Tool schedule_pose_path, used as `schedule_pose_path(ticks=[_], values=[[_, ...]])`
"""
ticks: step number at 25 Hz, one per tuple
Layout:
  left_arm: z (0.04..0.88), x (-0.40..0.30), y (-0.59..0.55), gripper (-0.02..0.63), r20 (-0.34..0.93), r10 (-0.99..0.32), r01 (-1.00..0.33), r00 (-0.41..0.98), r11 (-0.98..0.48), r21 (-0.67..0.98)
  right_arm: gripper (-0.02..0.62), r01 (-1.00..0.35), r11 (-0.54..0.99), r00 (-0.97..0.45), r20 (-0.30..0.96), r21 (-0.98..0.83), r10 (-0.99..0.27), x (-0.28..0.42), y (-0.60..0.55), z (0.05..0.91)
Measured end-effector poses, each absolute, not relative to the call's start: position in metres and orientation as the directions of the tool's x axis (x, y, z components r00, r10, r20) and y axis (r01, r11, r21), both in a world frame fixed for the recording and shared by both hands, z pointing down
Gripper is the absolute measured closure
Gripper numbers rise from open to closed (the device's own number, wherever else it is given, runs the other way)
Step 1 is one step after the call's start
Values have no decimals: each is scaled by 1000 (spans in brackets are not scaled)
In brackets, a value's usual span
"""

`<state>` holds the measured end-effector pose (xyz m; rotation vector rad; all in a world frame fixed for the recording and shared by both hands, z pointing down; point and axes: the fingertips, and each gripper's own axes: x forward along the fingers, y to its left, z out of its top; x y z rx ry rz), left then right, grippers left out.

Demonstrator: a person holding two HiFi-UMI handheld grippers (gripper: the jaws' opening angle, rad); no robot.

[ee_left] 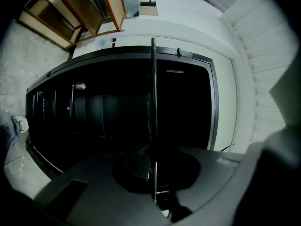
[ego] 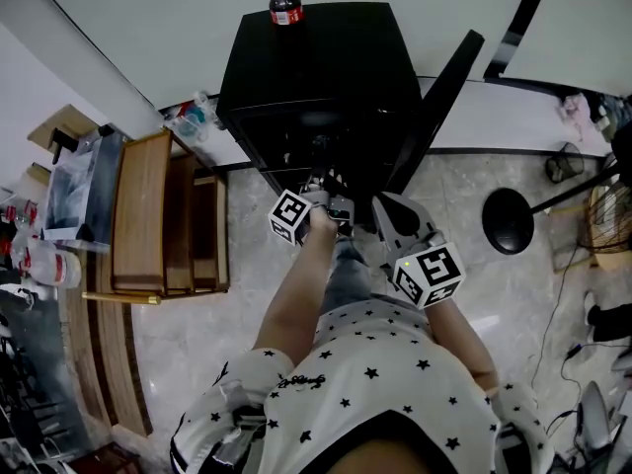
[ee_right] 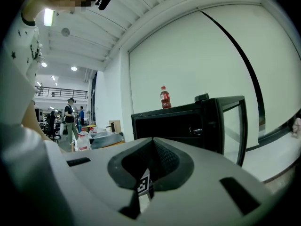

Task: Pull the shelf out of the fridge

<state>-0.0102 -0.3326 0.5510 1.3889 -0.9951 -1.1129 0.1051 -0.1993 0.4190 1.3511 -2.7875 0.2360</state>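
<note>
A black fridge (ego: 316, 57) stands on the floor with its door (ego: 434, 102) swung open to the right. My left gripper (ego: 324, 191) reaches into the dark opening. In the left gripper view the wire shelf (ee_left: 153, 88) shows edge-on as a thin metal line running out of the fridge (ee_left: 117, 107), and my left gripper (ee_left: 153, 145) is shut on its front edge. My right gripper (ego: 383, 208) hangs just right of it in front of the opening, apart from the shelf. In its own view my right gripper (ee_right: 151, 147) is shut with nothing in it and faces the fridge (ee_right: 178, 121).
A red-capped cola bottle (ego: 285, 3) stands on the fridge top. A wooden cabinet (ego: 163, 215) sits to the left, with water jugs (ego: 44, 265) beyond it. A black round stand base (ego: 508, 220) is on the floor to the right. People (ee_right: 70, 117) stand far off.
</note>
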Motion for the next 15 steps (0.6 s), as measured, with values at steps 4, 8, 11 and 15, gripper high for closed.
schedule_pose_path(ticks=[4,8,11,15], values=[[551,-9,-322,575,-111,-969,9,223,-112,994,601,-781,613,-623,94,-118,-776,103,-195,418],[552,-9,-311,575,-114,-967,8,228,-116,993,601,-780,615,-624,88,-116,-776,101,-189,417],[553,-10,-304,575,-115,-966,5,230,-117,993,601,-780,615,-625,86,-116,-776,99,-186,417],[554,-10,-297,575,-117,-966,5,231,-119,993,601,-779,617,-626,82,-115,-776,96,-185,416]])
